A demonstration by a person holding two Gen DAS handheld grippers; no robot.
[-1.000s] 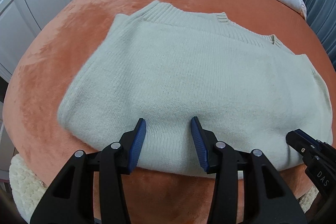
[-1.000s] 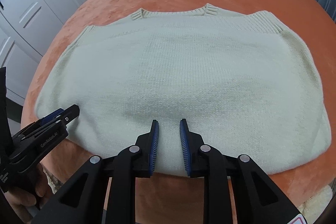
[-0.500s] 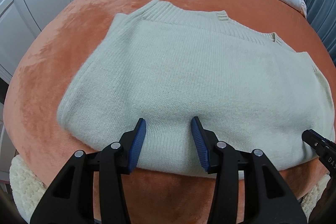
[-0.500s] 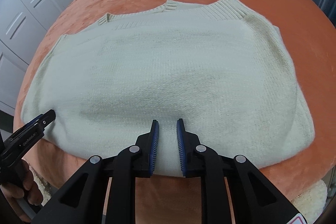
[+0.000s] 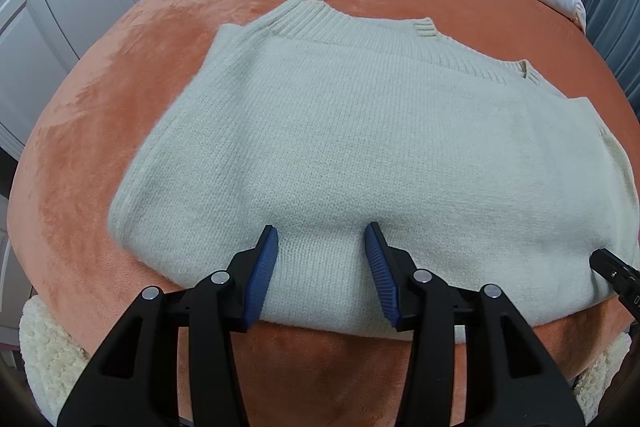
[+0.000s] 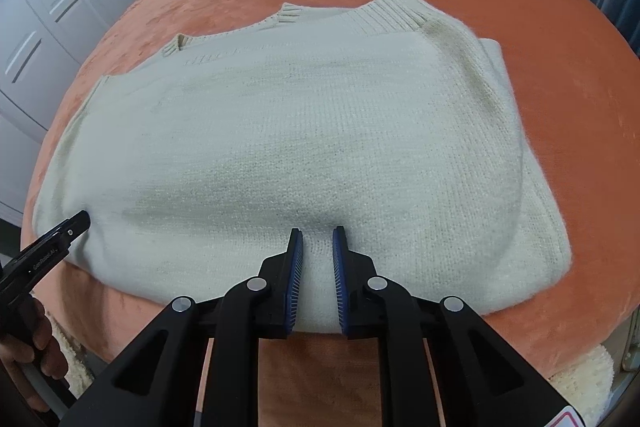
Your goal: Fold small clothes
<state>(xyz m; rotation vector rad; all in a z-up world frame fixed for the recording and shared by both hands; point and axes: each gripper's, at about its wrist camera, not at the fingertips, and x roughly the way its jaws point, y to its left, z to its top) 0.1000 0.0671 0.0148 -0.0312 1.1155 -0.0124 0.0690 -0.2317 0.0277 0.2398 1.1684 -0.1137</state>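
While laid flat mid-frame on orange bed (image 5: 120,99): cream sweater (image 5: 360,147), partly folded. Left gripper (image 5: 322,269) released wide, right gripper (image 6: 317,273) narrowly parted, neither grasping. Advised: pinch near hem evenly, lift together.

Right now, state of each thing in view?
sweater: folded, lying flat on the blanket, ribbed collar at the far edge
left gripper: jaws wide open over the sweater's near edge
right gripper: jaws open with a narrow gap, at the near edge
blanket: spread under the sweater
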